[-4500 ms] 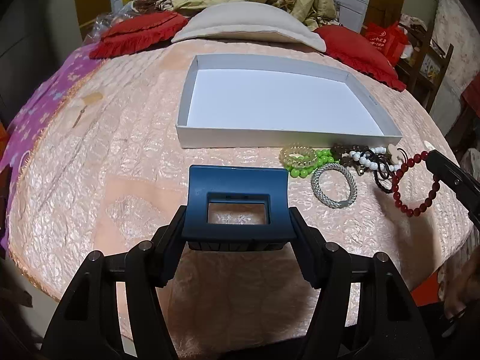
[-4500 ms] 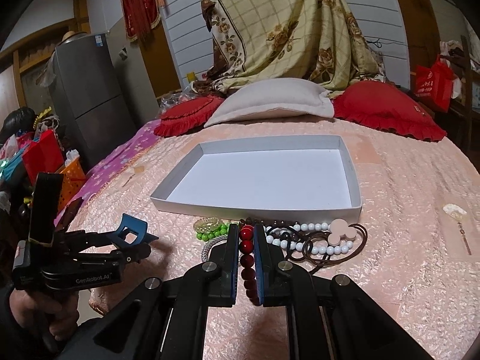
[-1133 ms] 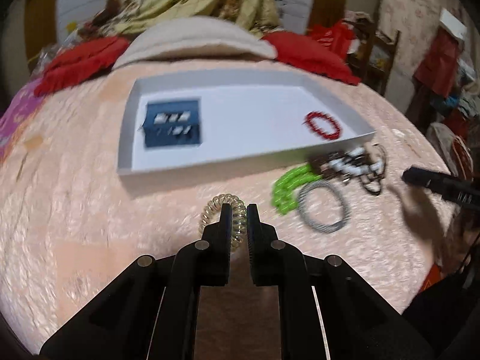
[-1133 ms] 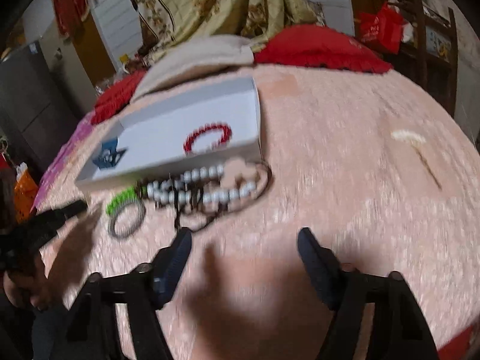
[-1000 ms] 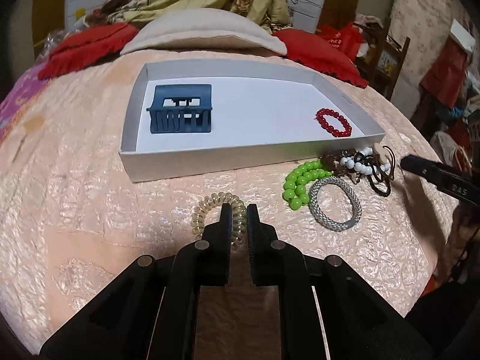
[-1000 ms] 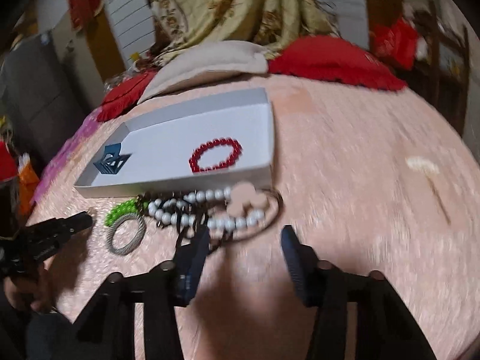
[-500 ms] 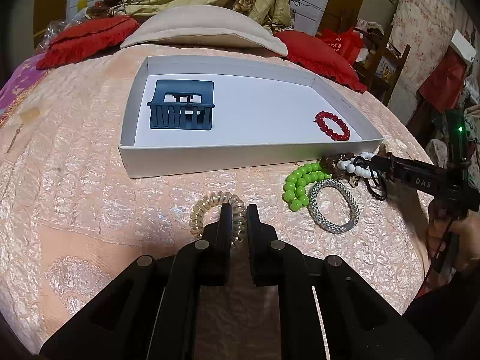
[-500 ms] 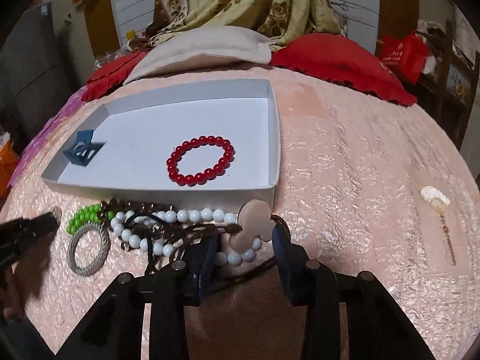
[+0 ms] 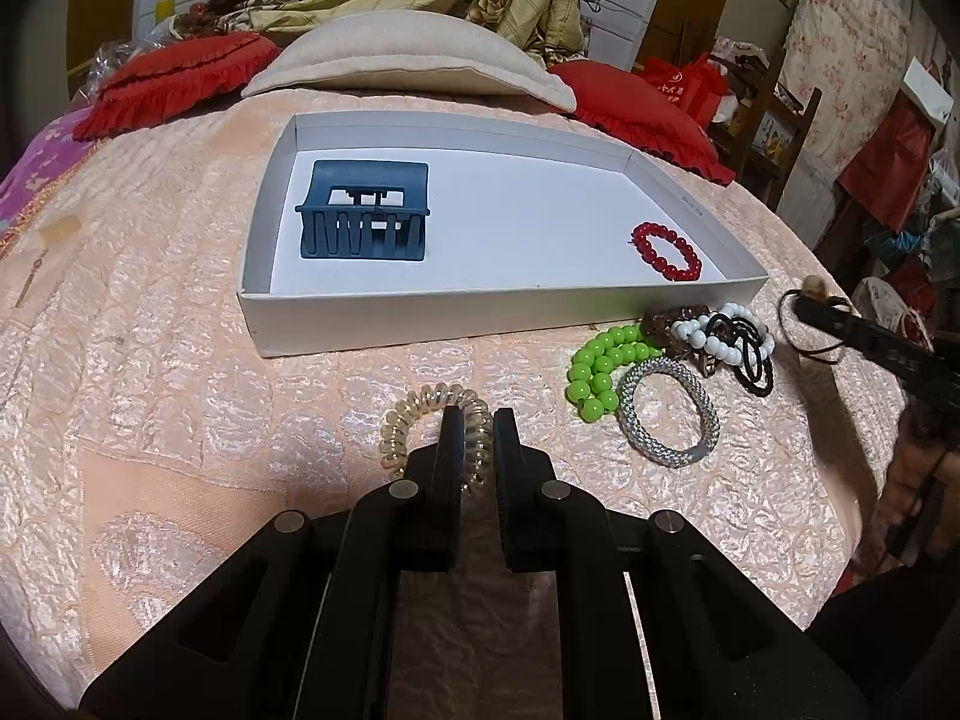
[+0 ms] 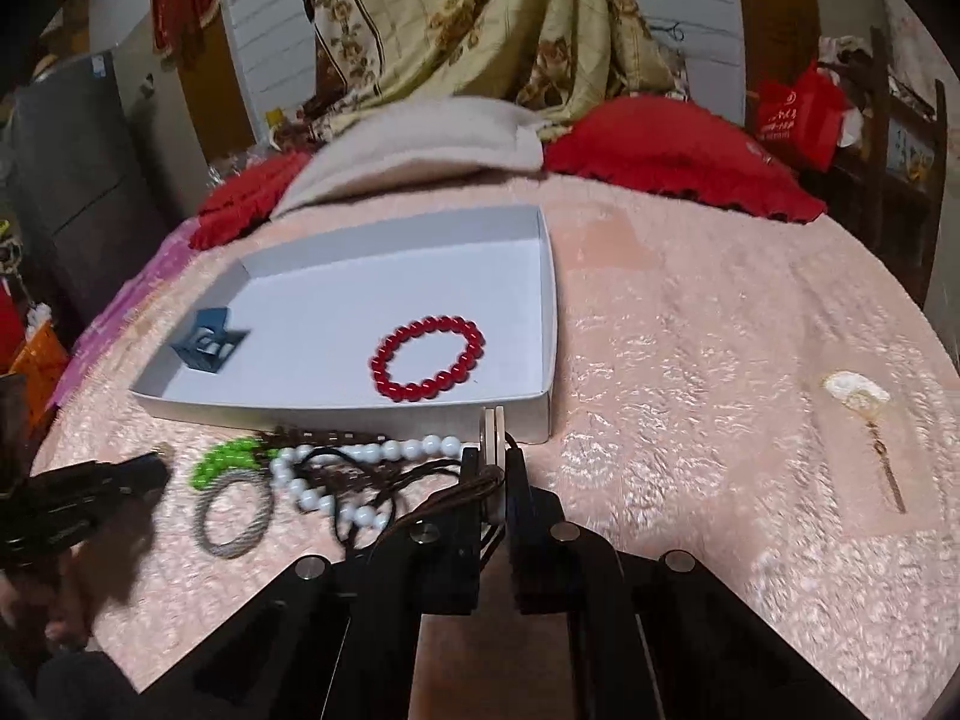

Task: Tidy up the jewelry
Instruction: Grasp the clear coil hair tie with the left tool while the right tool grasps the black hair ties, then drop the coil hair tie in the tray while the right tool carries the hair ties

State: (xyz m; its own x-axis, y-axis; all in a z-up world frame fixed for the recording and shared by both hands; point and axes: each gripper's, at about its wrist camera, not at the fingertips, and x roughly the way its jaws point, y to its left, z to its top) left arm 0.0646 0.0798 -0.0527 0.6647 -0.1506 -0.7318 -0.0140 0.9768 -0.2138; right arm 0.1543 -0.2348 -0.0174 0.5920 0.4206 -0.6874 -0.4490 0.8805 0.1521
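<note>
We have the hair clip and red bracelet in the box ahead. Our left claw pinches the spiral tie; our right claw grips the brown cord. Beads and silver bangle remain right of the left claw.

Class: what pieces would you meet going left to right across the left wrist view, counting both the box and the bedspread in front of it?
blue hair claw → clear spiral hair tie → green bead bracelet → silver mesh bracelet → black hair ties
</note>
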